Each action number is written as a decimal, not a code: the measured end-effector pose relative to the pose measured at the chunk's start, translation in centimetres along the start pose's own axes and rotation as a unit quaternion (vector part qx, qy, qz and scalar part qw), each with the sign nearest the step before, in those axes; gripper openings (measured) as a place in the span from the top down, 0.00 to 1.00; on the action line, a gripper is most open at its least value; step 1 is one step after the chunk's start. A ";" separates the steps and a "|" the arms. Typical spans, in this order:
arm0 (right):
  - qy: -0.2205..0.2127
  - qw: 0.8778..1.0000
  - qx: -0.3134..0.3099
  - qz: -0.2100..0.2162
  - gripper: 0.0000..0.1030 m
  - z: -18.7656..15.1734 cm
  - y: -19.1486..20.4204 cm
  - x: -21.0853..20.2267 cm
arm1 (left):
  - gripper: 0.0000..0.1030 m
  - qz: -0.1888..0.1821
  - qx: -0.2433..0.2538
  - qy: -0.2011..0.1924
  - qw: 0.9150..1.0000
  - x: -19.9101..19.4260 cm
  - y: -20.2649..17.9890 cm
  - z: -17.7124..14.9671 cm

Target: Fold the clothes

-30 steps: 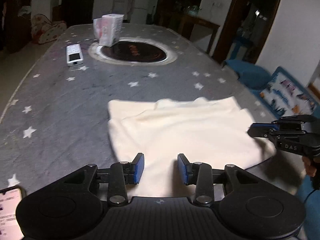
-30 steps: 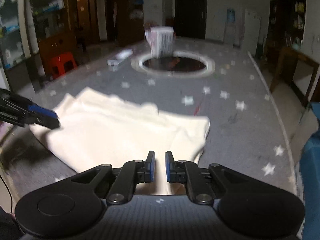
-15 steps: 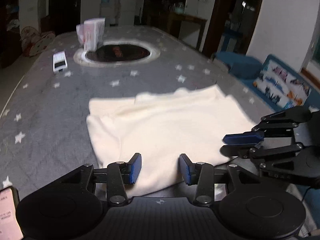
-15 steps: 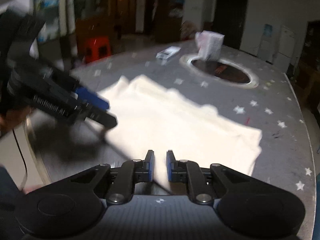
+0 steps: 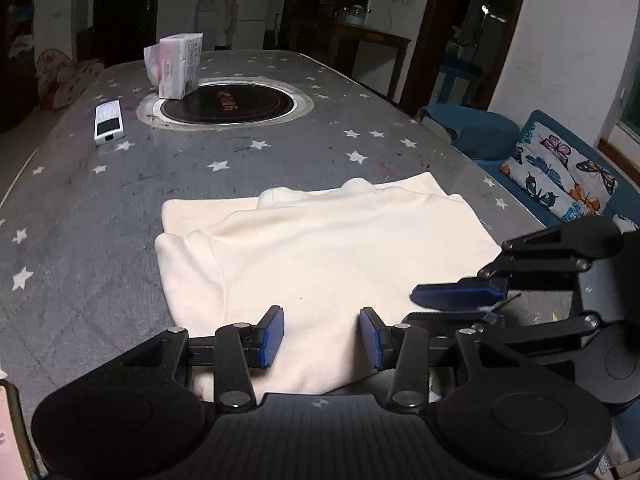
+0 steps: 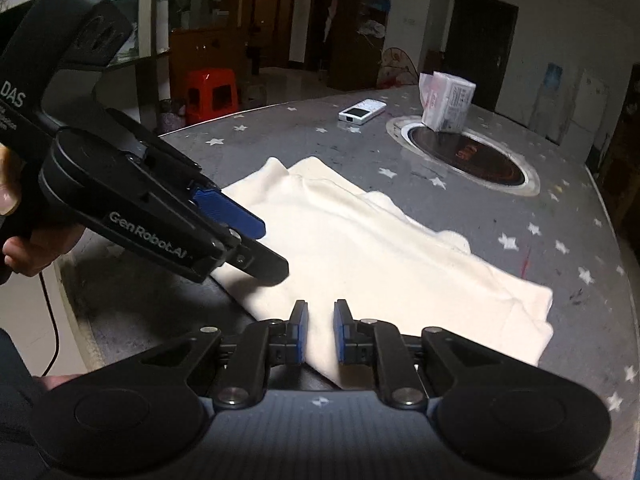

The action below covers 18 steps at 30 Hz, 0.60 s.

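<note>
A cream garment (image 5: 320,248) lies folded flat on the grey star-patterned table (image 5: 100,240), near its front edge. My left gripper (image 5: 322,332) hovers over the garment's near hem, jaws open, with only cloth below them and nothing pinched. My right gripper (image 5: 424,306) comes in from the right just beside it, over the garment's near right corner. In the right wrist view, my right gripper (image 6: 321,330) is almost shut with a slim gap, empty, above the garment (image 6: 380,248). The left gripper (image 6: 272,248), held by a hand (image 6: 24,256), reaches over the cloth's left edge.
A round dark cooktop inset (image 5: 226,102) sits mid-table with a tissue pack (image 5: 176,66) at its rim and a white remote (image 5: 108,122) to its left. A phone (image 5: 8,432) lies at the near left. A blue sofa (image 5: 560,176) flanks the table; a red stool (image 6: 212,92) stands beyond.
The right gripper has swung in across the garment and rolled, ending close beside the left gripper. The left gripper's jaws stand slightly wider and it shifted a little.
</note>
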State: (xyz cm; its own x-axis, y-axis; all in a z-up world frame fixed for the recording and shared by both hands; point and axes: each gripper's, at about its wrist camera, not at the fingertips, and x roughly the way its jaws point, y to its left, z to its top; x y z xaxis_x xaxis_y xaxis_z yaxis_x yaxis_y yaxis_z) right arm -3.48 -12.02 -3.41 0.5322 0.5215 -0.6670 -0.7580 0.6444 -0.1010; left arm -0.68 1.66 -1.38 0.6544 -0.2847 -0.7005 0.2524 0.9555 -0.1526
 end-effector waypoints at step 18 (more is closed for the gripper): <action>0.017 0.997 0.078 -0.003 0.87 3.1 -5.1 3.6 | 0.53 -0.005 -0.026 0.002 1.000 -0.1 1.2 -0.4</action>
State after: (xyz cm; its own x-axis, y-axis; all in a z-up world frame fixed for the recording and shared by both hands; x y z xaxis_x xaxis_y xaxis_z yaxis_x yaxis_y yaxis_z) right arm 3.48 -11.67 -3.02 0.5211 0.5008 -0.6911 -0.6861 0.7274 0.0099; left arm -0.71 2.82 -1.79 0.6498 -0.2939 -0.7009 0.2210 0.9554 -0.1958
